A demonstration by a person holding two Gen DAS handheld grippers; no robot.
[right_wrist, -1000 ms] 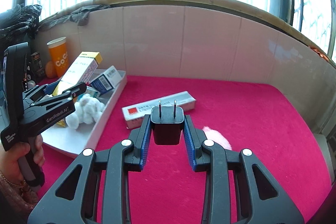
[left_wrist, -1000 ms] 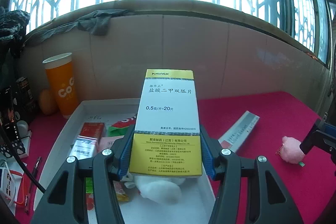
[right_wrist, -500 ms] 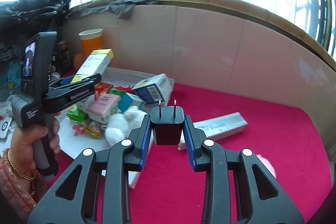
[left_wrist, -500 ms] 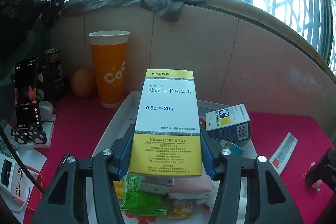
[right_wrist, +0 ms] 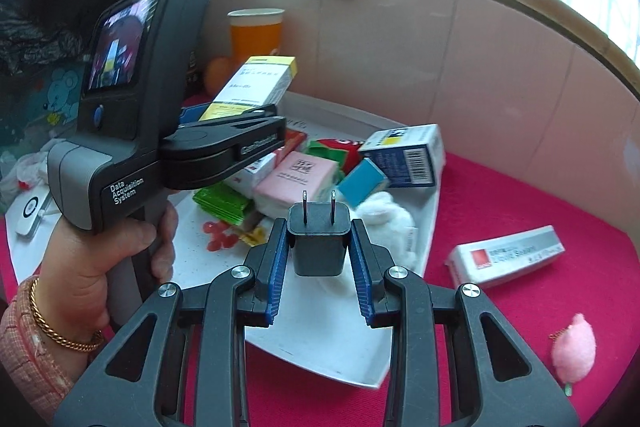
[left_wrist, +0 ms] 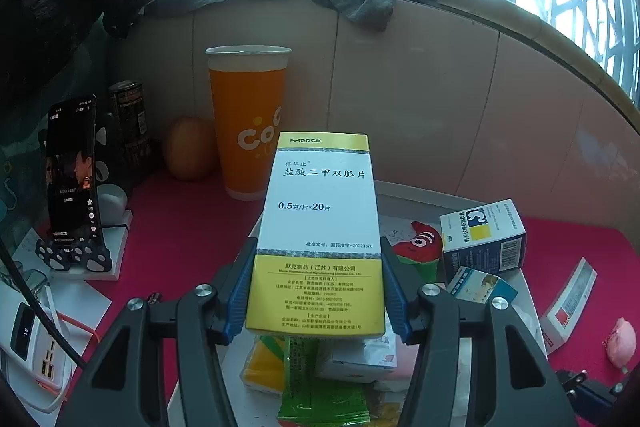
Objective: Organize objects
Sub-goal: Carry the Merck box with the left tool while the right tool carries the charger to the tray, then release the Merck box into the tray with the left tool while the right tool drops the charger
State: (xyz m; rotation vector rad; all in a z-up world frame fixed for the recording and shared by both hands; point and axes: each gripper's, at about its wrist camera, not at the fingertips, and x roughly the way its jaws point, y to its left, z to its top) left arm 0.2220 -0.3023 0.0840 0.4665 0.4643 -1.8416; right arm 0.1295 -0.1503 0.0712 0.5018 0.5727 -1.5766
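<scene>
My left gripper point(left_wrist: 316, 291) is shut on a white and yellow medicine box point(left_wrist: 320, 227) and holds it above the left part of the white tray point(left_wrist: 416, 193). The same box point(right_wrist: 256, 83) and gripper show in the right wrist view over the tray point(right_wrist: 320, 331). My right gripper point(right_wrist: 320, 251) is shut on a black plug adapter point(right_wrist: 319, 243), prongs up, above the tray's near right part. The tray holds a blue and white box point(right_wrist: 404, 155), a pink box point(right_wrist: 296, 179), green packets point(right_wrist: 220, 203) and a white plush point(right_wrist: 384, 219).
A long white and red box point(right_wrist: 506, 261) and a pink plush point(right_wrist: 574, 347) lie on the red cloth right of the tray. An orange cup point(left_wrist: 248, 123), an orange fruit point(left_wrist: 188, 151), a phone on a stand point(left_wrist: 72, 171) and a power strip point(left_wrist: 36, 343) stand at the left.
Both grippers have swung left. The left one carries the medicine box over the tray's left part, toward the orange cup. The right one has brought the adapter over the tray.
</scene>
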